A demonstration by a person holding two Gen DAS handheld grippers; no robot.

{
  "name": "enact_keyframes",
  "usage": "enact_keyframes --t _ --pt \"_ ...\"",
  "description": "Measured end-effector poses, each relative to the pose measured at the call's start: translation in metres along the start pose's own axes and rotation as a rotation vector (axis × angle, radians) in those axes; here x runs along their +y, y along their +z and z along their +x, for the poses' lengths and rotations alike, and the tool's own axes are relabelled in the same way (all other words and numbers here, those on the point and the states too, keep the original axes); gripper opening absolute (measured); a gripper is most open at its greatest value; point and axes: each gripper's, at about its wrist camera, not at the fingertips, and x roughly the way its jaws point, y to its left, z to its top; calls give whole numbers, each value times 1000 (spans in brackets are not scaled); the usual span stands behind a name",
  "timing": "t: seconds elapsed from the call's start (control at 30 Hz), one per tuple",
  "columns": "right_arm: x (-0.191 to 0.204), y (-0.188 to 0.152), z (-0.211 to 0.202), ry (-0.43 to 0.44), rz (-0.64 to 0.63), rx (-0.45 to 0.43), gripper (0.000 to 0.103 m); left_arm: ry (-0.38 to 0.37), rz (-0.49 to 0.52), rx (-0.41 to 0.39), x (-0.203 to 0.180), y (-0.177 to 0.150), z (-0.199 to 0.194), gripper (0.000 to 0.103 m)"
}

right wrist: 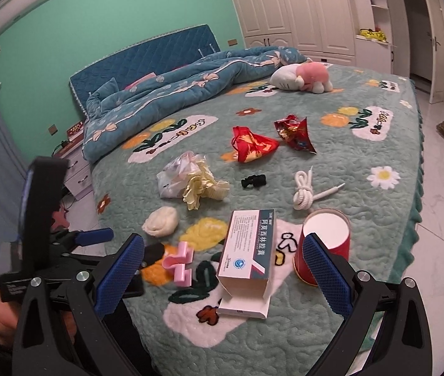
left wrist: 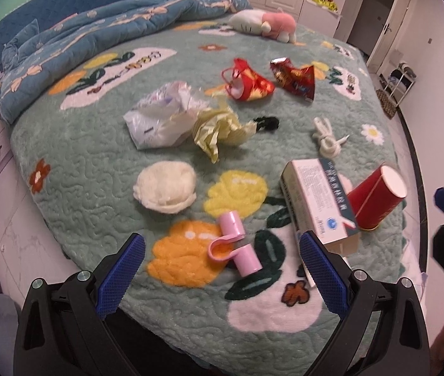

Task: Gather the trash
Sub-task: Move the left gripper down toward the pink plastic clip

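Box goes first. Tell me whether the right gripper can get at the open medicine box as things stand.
Probably yes. The right gripper is open, the medicine box lies just ahead between its fingers, and nothing covers it; the red cup beside it may crowd one finger.

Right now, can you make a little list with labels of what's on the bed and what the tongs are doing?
Place: bed with green flowery blanket
Left tongs: open, holding nothing, pink clip lies in front between the fingers
Right tongs: open, holding nothing, medicine box lies in front
Near edge: red paper cup on its side beside the box
Middle: crumpled plastic bag, yellow paper, white wad
Farther back: two red wrappers, white cord, plush toy
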Motion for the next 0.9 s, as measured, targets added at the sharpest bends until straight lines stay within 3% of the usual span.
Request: enact_keyframes --t 0.43,0.9 --pt "11 10 35 37 -47 52 99 5 3 83 7 2 43 97" --pt "1 11 60 27 -22 102 99 -55 4 187 8 -1 82 97"
